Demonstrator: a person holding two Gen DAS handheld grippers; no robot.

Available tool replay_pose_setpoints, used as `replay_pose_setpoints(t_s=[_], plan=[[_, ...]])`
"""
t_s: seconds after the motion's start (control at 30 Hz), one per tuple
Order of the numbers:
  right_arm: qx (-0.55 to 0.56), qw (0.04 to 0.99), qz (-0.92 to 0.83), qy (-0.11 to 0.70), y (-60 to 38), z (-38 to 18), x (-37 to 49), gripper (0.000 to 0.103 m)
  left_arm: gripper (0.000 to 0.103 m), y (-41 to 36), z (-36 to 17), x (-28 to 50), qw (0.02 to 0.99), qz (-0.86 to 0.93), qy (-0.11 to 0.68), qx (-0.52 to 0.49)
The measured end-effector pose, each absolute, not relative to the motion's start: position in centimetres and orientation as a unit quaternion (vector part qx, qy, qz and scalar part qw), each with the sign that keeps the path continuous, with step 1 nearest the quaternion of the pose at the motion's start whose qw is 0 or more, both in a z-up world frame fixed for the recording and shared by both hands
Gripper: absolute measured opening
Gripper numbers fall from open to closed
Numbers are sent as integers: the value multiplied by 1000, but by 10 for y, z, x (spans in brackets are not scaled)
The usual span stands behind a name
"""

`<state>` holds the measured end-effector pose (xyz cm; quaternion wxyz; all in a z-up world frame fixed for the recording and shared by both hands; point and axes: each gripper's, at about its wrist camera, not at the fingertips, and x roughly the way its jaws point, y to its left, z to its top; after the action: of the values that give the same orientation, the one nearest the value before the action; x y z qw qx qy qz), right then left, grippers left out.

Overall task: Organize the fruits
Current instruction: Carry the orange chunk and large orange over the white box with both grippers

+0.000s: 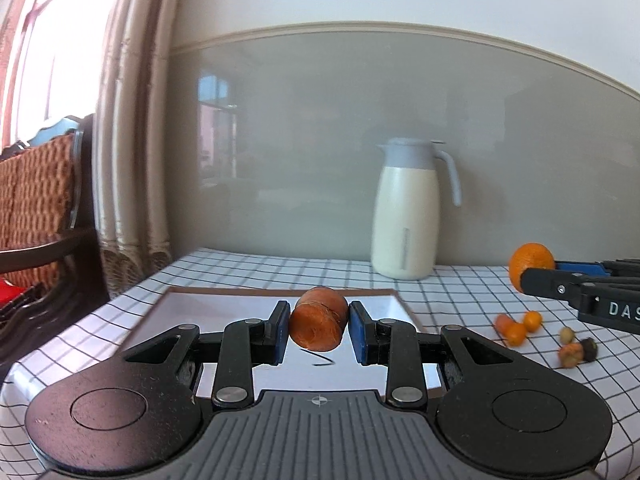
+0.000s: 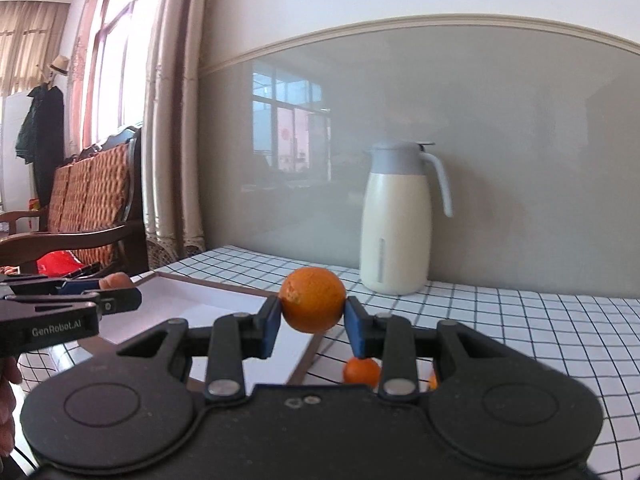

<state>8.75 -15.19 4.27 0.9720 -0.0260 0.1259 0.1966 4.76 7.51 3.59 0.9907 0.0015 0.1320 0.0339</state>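
The left tool (image 1: 318, 326) is clamped on a stubby carrot piece (image 1: 318, 319), held at the centre of the left wrist view above the white tray (image 1: 224, 308). The right tool (image 2: 311, 316) is clamped on a round orange (image 2: 312, 299), at the centre of its own view, over the tray's right edge (image 2: 308, 356).

The step looks like carrying both pieces to the tray and setting them down. To do it well, lower each one until it touches the tray floor before the blue pads part — the orange will roll if dropped, so it wants a spot away from the rim, apart from the carrot.

The carrot's long axis runs roughly away from the camera, tilted, with its cut face toward the lens and lower left; the pads grip across its width. The orange has no long axis to speak of.

More small fruits (image 1: 520, 326) lie on the checked surface (image 1: 460, 280) at the right of the left wrist view, near a cream jug (image 1: 404, 216) — still to be sorted, I judge
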Motion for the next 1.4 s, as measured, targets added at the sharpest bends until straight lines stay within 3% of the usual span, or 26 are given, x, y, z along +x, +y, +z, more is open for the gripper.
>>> replay_pose_setpoints(t_s=[0.77,1.4], plan=[[-53,962,236,130,-99,41,124,26,32,165,31,64,980,145,137,-20],[-59,953,237,177,-82,20,166,26,32,192,14,99,971,168,166,-24]])
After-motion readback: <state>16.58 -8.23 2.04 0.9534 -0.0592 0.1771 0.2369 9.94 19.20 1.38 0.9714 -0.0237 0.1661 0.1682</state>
